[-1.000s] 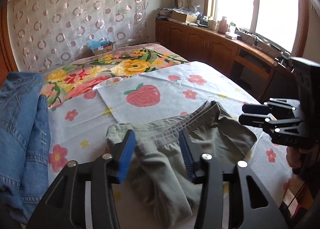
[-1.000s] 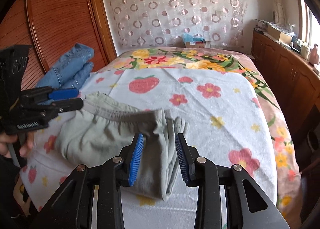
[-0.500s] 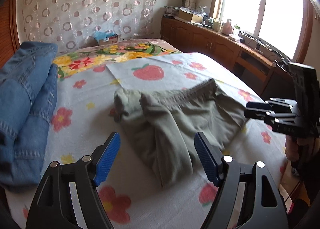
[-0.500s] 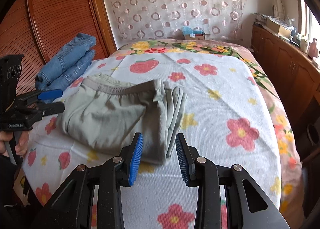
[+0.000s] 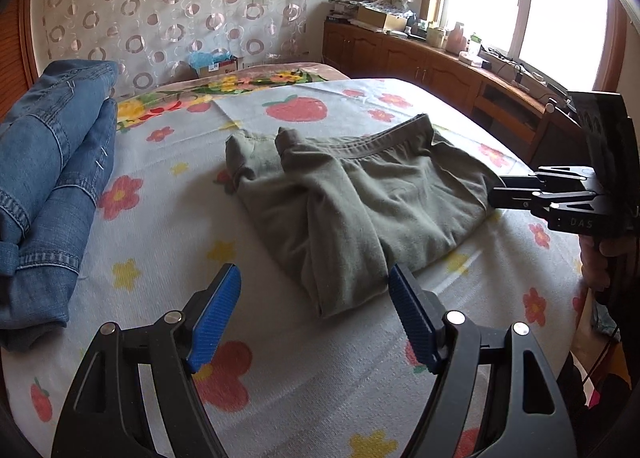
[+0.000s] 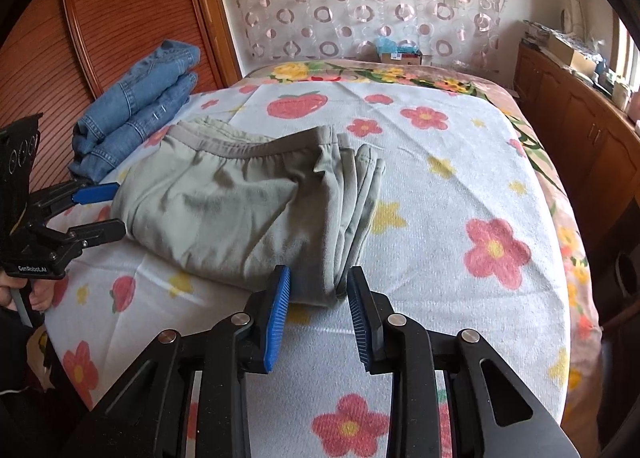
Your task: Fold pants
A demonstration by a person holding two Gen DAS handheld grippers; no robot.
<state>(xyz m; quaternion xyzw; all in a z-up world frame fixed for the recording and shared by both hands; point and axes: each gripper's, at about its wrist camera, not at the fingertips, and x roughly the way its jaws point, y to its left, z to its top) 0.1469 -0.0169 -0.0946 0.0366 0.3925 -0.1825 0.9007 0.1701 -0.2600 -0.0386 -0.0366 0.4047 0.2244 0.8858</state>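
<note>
Pants (image 5: 352, 214) lie folded on bed (image 6: 460, 186). Left gripper (image 5: 314, 306) gapes empty; right gripper (image 6: 318, 302) closing, nothing pinched. Folding looks done; next, likely withdraw.

Pants (image 5: 360, 210): olive, folded, mid-bed (image 5: 280, 410).
Left tool (image 5: 314, 314): wide apart, empty, just short of the pants' near corner.
Right tool (image 5: 496, 190): at the pants' right edge.
Jeans (image 5: 52, 178): folded, left edge.

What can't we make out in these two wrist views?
- Green pants, right wrist view: how many layers; the top fold hides them.
- Folded jeans, left wrist view: near end cut off by the frame edge.
- Items on the window counter: too small, backlit.
</note>
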